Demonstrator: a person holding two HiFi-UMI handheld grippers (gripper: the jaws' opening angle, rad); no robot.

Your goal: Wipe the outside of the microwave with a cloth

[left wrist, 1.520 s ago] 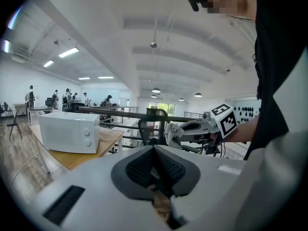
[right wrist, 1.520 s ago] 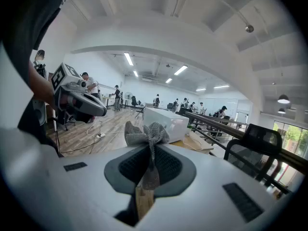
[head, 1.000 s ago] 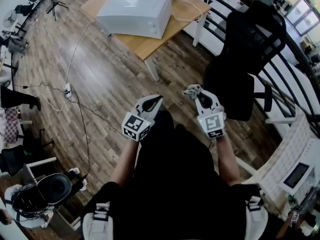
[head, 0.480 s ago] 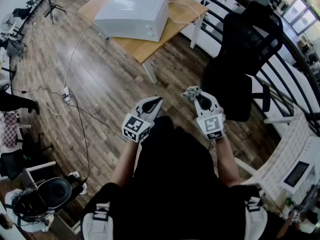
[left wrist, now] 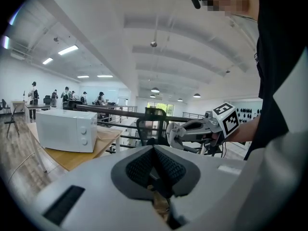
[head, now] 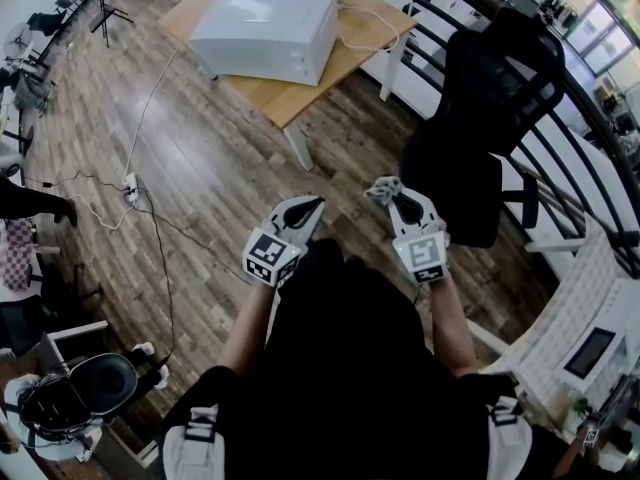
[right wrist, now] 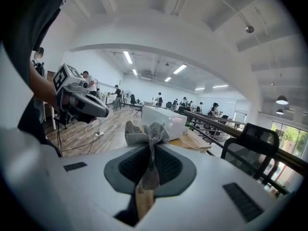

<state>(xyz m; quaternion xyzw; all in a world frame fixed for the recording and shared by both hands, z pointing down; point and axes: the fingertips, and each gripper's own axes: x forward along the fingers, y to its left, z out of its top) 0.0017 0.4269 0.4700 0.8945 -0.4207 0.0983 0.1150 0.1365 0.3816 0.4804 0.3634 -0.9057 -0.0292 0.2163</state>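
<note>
The white microwave (head: pixel 268 30) stands on a wooden table (head: pixel 300 86) far ahead, well out of reach of both grippers; it also shows as the microwave (left wrist: pixel 66 130) at left and the microwave (right wrist: pixel 163 120) in the right gripper view. My right gripper (head: pixel 393 190) is shut on a grey cloth (head: pixel 384 187), whose bunched end sticks out past the jaws as the cloth (right wrist: pixel 147 133). My left gripper (head: pixel 305 208) is shut with nothing in it, held beside the right one at waist height.
A black office chair (head: pixel 480 118) stands just right of my grippers. A dark railing (head: pixel 560 118) curves along the right. A cable and power strip (head: pixel 133 180) lie on the wood floor at left. People stand far off in the room.
The view has shifted slightly; the microwave and table sit a little higher and further left in the frame. Both grippers keep their pose and the cloth stays held.
</note>
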